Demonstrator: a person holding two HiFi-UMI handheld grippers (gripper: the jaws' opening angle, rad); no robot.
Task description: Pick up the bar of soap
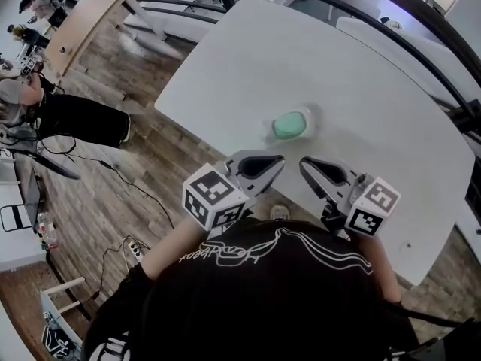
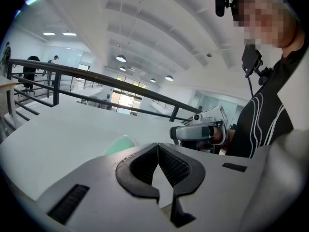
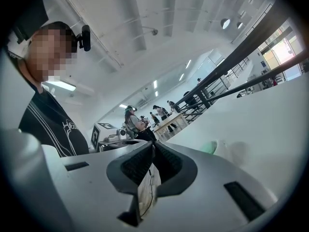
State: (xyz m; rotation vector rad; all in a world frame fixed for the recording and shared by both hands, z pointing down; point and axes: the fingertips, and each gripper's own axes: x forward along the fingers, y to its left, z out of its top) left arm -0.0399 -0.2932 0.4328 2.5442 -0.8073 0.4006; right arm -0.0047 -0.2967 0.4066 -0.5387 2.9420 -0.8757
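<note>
The soap [image 1: 291,125] sits in a pale dish [image 1: 266,131] on the white table [image 1: 301,59], just right of the head view's centre and close to the table's near edge. Its long axis runs roughly across the frame. The left gripper [image 1: 264,165] and right gripper [image 1: 316,170] hang just below it, over that edge, with their tips angled in toward each other. The soap lies above the gap between them, so neither is clearly nearer. Both pairs of jaws are closed tip to tip on nothing, so whichever goes must spread first. In the left gripper view the soap [image 2: 120,144] peeks up left of the tips; in the right gripper view it [image 3: 210,147] shows to their right. Bare table lies beyond it, so I judge there is room to reach in.
</note>
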